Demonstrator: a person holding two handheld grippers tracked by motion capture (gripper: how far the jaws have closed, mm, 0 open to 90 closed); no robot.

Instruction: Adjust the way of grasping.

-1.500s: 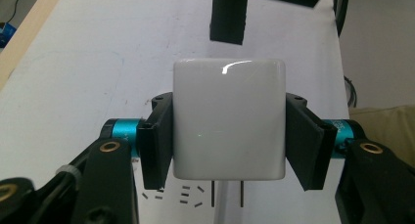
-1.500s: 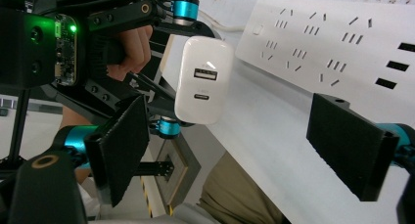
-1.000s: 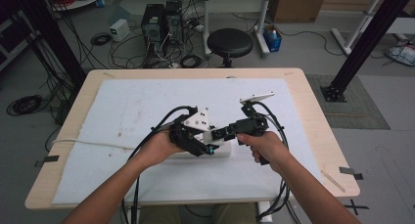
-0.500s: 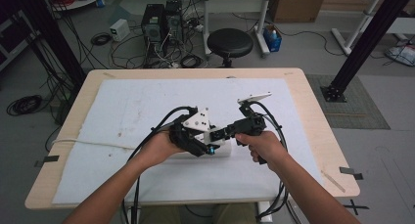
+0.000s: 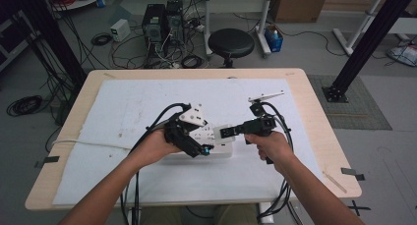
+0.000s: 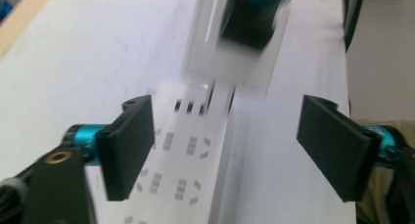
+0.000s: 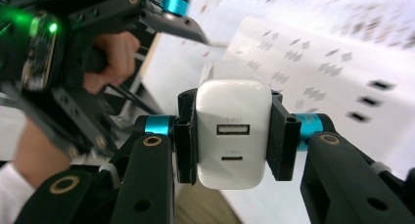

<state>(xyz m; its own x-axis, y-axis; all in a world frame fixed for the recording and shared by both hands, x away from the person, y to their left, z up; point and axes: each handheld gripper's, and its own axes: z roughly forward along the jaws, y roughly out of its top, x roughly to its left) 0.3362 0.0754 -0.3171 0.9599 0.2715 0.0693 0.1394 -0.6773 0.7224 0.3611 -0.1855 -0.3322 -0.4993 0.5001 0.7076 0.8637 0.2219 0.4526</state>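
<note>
A white USB charger [image 7: 233, 136] with two ports sits clamped between the black pads of my right gripper [image 7: 232, 138], which is shut on it. From above, the right gripper [image 5: 231, 131] holds the charger [image 5: 222, 133] just over a white power strip [image 5: 219, 152] at the table's middle. My left gripper [image 5: 203, 146] is close on the left of the charger. Its jaws have just been opening. In the left gripper view they [image 6: 225, 136] stand wide apart with nothing pressed between them, the power strip's sockets [image 6: 182, 164] below and the blurred charger [image 6: 240, 43] beyond.
A white sheet [image 5: 147, 107] covers the wooden table [image 5: 324, 136]. Black cables [image 5: 157, 122] trail from both grippers toward the near edge. The strip's white cord [image 5: 83, 143] runs off to the left. A black stool [image 5: 231, 42] stands beyond the far edge.
Both hands keep their places over the power strip, and the white charger stays between the two grippers.
</note>
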